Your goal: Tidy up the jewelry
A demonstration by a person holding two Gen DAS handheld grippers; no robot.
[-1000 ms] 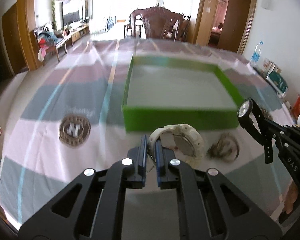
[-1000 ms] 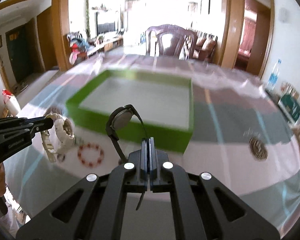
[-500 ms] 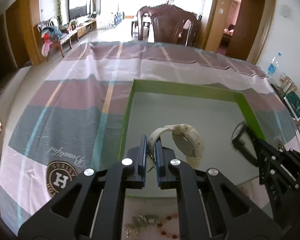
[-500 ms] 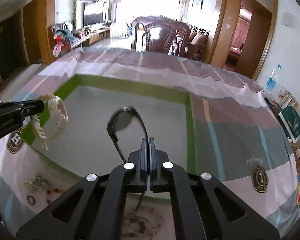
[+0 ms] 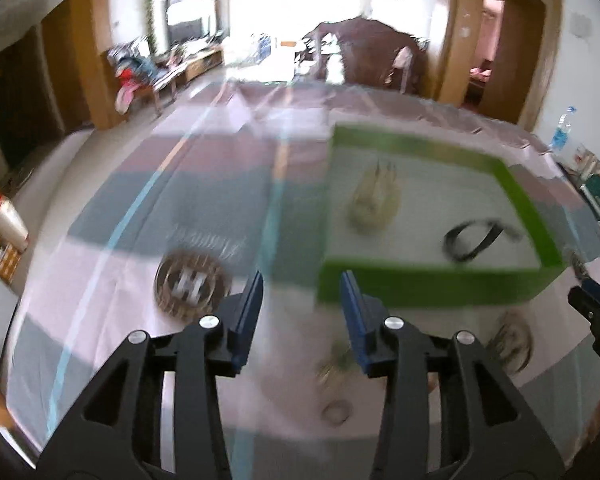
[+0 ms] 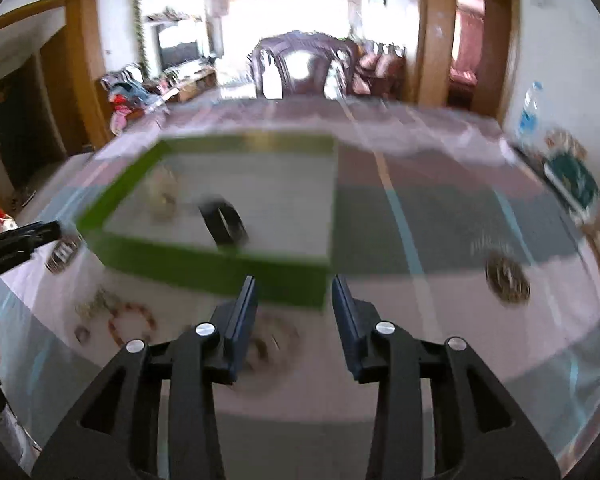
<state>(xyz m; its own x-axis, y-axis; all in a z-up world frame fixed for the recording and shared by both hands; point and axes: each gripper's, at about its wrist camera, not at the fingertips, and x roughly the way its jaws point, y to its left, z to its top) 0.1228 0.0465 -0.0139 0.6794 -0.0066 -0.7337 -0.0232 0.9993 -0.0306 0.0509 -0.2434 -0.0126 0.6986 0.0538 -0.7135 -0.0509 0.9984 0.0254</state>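
A green-walled tray [image 5: 428,286] [image 6: 204,266] sits on the striped tablecloth. Inside it lie a white watch [image 5: 374,200] [image 6: 162,194] and a black watch [image 5: 474,238] [image 6: 224,224]. My left gripper [image 5: 302,300] is open and empty, above the cloth in front of the tray's near left corner. My right gripper [image 6: 294,302] is open and empty, in front of the tray's near right corner. On the cloth in front of the tray lie a red bead bracelet [image 6: 132,322], a ring [image 5: 336,412] [image 6: 82,334], a metal trinket [image 5: 336,364] [image 6: 96,304] and a brownish bracelet [image 5: 512,344] [image 6: 270,344]. Both views are blurred.
Round logos are printed on the cloth [image 5: 192,284] [image 6: 506,276]. A dark wooden chair [image 6: 300,64] stands beyond the far table edge. A water bottle [image 5: 560,128] and boxes [image 6: 572,180] sit at the right edge. The other gripper's tip shows at each view's side [image 5: 596,308] [image 6: 16,236].
Both grippers have opened and let go of their watches, which now lie in the tray. Both grippers have pulled back toward me, to in front of the tray.
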